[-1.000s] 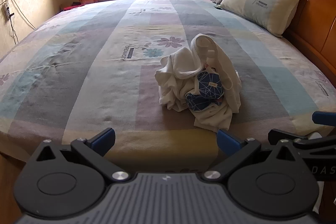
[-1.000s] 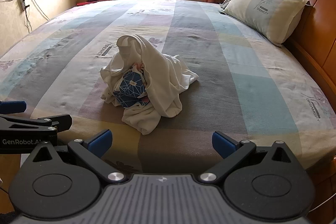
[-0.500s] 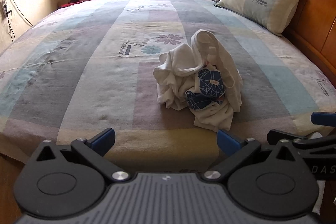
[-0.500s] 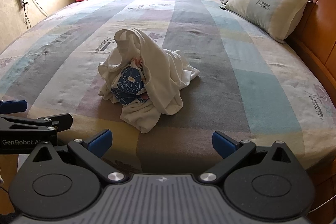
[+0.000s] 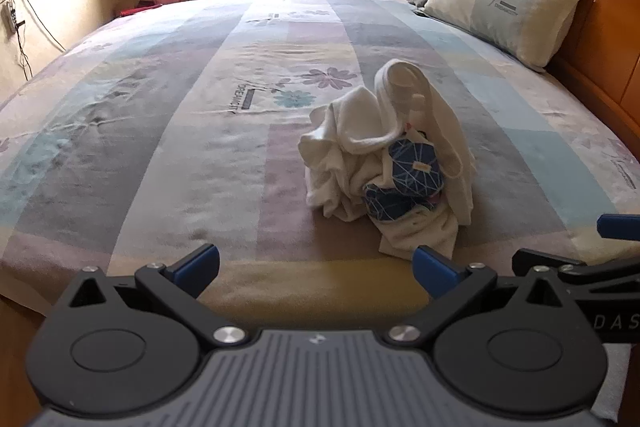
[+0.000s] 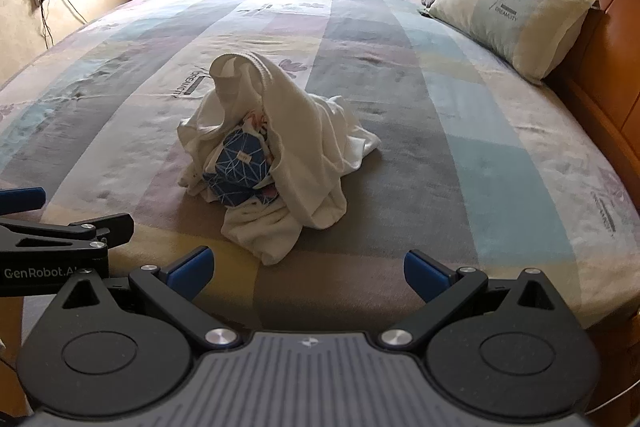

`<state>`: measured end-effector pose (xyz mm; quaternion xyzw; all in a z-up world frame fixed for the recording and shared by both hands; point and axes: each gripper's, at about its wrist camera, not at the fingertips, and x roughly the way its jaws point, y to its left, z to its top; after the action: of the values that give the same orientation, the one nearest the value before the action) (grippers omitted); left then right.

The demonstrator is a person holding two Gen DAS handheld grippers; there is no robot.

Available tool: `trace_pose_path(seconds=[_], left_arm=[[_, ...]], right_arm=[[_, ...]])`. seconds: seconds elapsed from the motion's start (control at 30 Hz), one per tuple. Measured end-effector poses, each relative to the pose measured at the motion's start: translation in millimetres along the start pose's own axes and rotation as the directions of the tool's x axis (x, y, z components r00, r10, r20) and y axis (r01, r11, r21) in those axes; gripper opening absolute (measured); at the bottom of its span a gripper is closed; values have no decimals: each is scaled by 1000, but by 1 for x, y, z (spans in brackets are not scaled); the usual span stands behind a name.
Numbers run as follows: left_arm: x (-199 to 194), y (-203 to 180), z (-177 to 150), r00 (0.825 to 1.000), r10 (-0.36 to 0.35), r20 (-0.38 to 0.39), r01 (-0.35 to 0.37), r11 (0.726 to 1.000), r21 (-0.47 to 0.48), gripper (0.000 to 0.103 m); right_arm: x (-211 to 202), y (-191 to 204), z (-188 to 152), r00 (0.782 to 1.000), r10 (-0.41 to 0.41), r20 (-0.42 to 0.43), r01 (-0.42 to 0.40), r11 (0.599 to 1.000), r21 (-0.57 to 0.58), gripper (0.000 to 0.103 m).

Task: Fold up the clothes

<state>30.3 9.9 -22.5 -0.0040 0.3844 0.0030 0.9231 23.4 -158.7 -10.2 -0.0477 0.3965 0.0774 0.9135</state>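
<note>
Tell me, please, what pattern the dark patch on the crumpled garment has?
Navy blue with thin white geometric lines, on the patch of the white garment; clearest in the right wrist view.

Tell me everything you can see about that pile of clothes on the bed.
The pile of clothes is a crumpled heap of cream-white, soft-looking fabric with a navy piece printed in white lines tucked in its front. One ribbed edge arches up over the top. It is unfolded and rests on the striped bedspread near the bed's front edge. Neither hand-held gripper touches it.
</note>
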Motion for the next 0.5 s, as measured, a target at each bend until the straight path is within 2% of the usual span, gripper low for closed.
trace_pose_path(seconds=[0.5], left_arm=[[34,-2,10,999,19,-27,-19,1000,11,102]], right_arm=[[36,-5,12,999,13,-43,-13,1000,12,103]])
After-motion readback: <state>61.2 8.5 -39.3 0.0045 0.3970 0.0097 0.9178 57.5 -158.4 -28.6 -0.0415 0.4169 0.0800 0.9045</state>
